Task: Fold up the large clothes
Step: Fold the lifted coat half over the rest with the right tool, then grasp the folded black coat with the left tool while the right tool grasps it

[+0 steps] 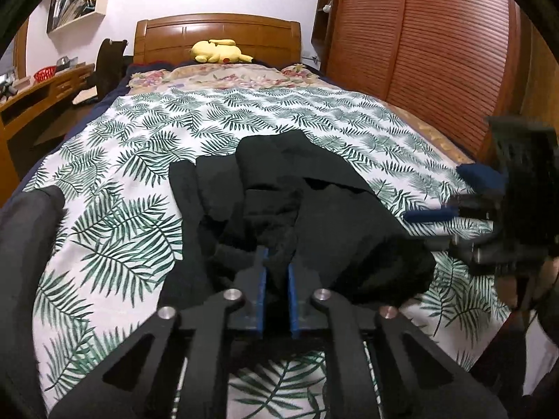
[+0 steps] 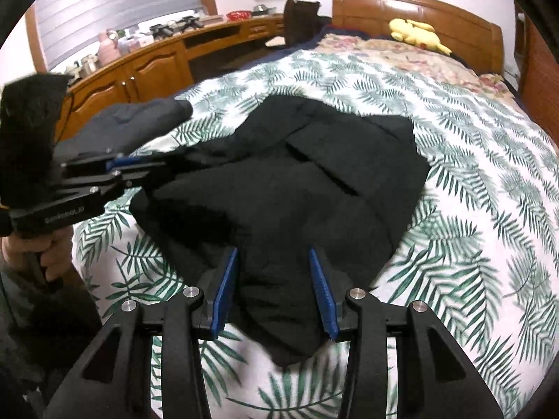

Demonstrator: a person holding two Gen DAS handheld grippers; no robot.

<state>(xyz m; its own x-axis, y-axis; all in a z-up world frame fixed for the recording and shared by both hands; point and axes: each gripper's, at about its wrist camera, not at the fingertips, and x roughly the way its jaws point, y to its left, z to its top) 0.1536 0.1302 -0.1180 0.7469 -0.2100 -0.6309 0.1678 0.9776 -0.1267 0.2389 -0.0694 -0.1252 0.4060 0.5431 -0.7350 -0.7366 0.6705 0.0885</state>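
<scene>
From the left wrist view, a rumpled black garment (image 1: 297, 202) is seen lying on a bed (image 1: 122, 160) spread with a white, green-leafed cover. The left claw (image 1: 276, 262) is pinched shut on a fold of its soft cloth. A yellow plush toy (image 1: 218, 50) rests by the wooden headboard (image 1: 216, 31); the right claw (image 1: 450, 195) stands blurred at the right edge.

From the right wrist view, the right claw (image 2: 273, 255) is held apart, a garment corner between its blue ridged pads (image 2: 223, 289), contact unclear. A cluttered wooden bench (image 2: 146, 56) lines the wall.
</scene>
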